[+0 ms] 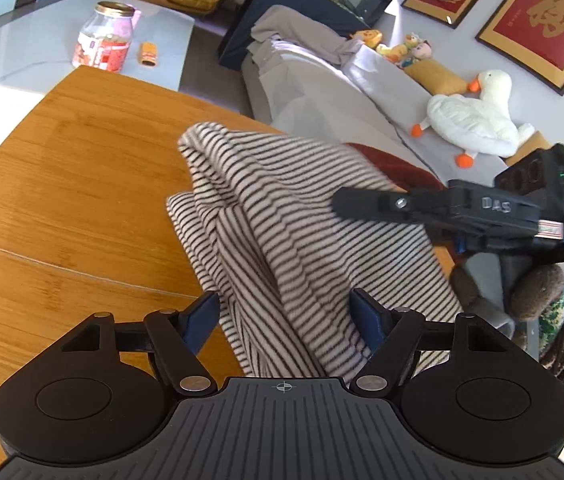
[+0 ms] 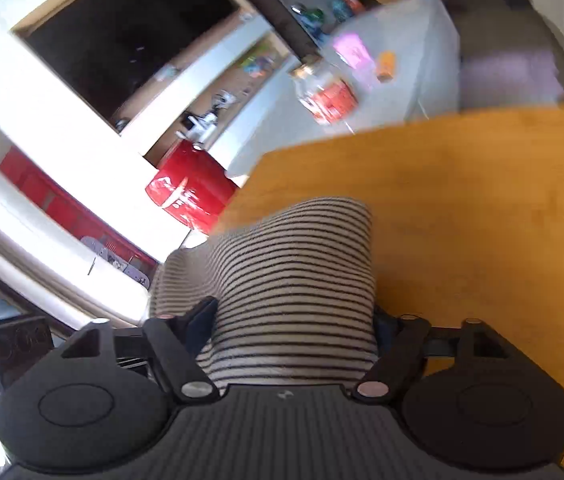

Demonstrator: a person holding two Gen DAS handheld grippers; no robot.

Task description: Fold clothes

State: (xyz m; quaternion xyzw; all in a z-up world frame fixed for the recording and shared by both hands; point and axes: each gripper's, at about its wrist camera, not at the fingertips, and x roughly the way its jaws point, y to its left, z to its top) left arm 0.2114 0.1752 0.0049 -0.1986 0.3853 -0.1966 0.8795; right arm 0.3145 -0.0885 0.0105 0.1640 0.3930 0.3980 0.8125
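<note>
A living room with a grey sofa surrounds a wooden table; far left, a snack jar stands on a pale coffee table. The striped garment lies bunched on the wood. The left gripper stands part open, cloth between unpressed fingers. The right gripper straddles a fold; whether it grips, I cannot tell.

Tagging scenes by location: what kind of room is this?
Most likely a home living room: a grey sofa with a white plush goose, red-and-gold framed calligraphy on the wall, and a black-and-white striped garment on a wooden table.
</note>
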